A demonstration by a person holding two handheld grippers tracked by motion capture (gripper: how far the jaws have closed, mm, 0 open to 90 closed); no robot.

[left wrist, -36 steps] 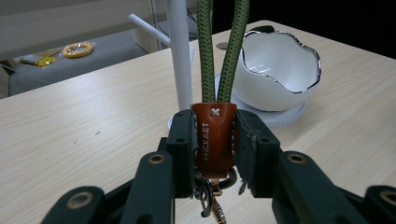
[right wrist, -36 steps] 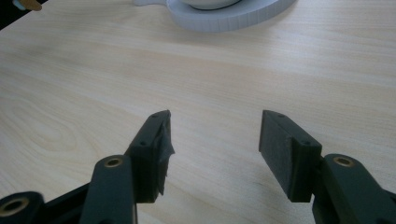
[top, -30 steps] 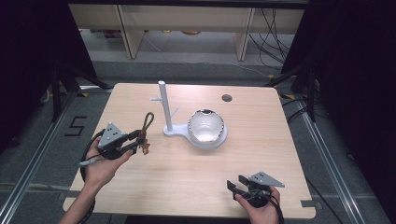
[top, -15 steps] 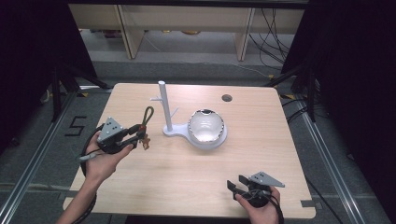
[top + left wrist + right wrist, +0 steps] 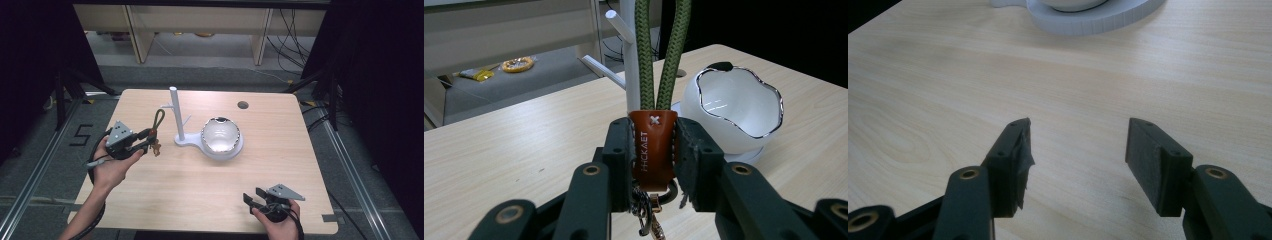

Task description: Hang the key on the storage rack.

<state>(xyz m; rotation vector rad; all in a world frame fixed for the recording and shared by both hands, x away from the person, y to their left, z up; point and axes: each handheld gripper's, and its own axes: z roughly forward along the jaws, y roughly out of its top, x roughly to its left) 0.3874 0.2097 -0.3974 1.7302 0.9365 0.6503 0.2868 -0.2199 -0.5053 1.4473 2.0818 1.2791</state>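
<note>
A keychain (image 5: 155,131) with a green cord loop (image 5: 663,55), a brown leather tab (image 5: 653,147) and a metal clasp is held upright over the table's left side. My left gripper (image 5: 148,141) is shut on its leather tab, and the clasp hangs below the jaws. A white stand (image 5: 176,116) with a post and short pegs rises just right of it, joined to a white bowl (image 5: 220,135) with a silver rim (image 5: 736,107). My right gripper (image 5: 252,197) rests open near the front right edge, nothing between its fingers (image 5: 1010,165).
The light wooden table (image 5: 200,190) has a round cable hole (image 5: 243,105) at the back right. The stand's flat base (image 5: 1098,20) lies ahead of the right gripper. Shelving and cables sit on the floor behind the table.
My left gripper has shifted slightly toward the back and right with the keychain, nearer the stand. The right gripper has stayed still.
</note>
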